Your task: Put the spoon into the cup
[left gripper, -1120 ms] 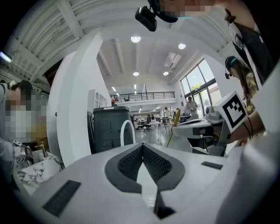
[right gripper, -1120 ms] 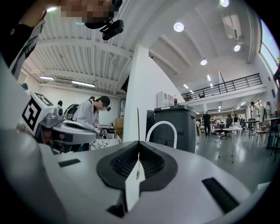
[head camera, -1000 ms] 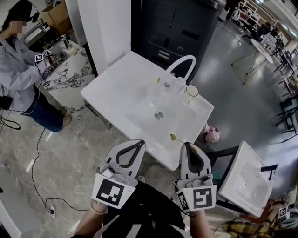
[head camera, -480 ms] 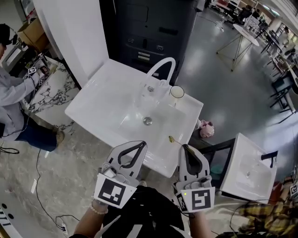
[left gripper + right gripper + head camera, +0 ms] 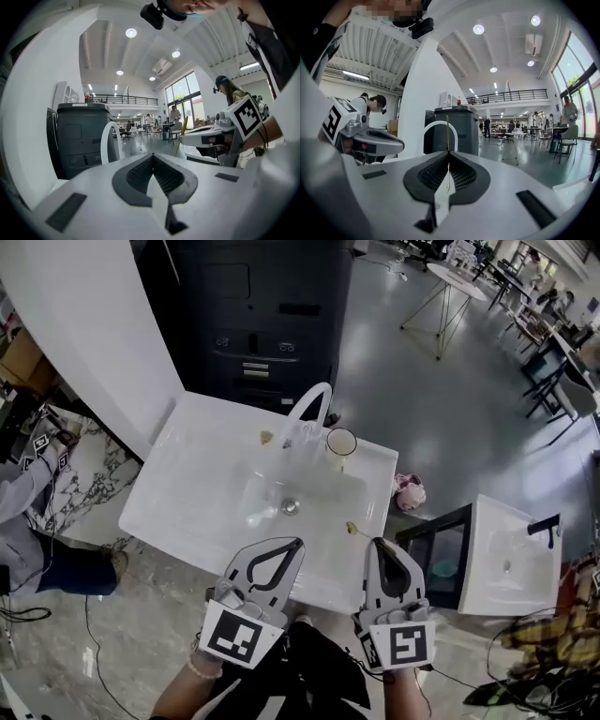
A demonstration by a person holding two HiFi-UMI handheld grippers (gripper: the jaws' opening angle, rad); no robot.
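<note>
A white sink (image 5: 202, 486) with an arched white faucet (image 5: 307, 412) lies below me in the head view. A clear cup (image 5: 340, 442) stands on the sink's rim just right of the faucet. My right gripper (image 5: 378, 542) hovers over the sink's near edge, shut on a thin gold spoon (image 5: 353, 530) whose bowl points toward the cup. In the right gripper view the spoon (image 5: 447, 131) rises straight out of the shut right gripper (image 5: 448, 152). My left gripper (image 5: 298, 543) is beside it, shut and holding nothing, as the left gripper view confirms (image 5: 153, 157).
A dark cabinet (image 5: 253, 324) stands behind the sink. A second white sink (image 5: 511, 559) and a black stand (image 5: 436, 549) are to the right. A pink object (image 5: 409, 491) lies on the floor. A marble counter (image 5: 80, 474) and a person (image 5: 19, 502) are at the left.
The head view has swung, so the sink now sits lower-left and squarer in the picture. Both grippers stay shut near the sink's front edge, the spoon still in the right one.
</note>
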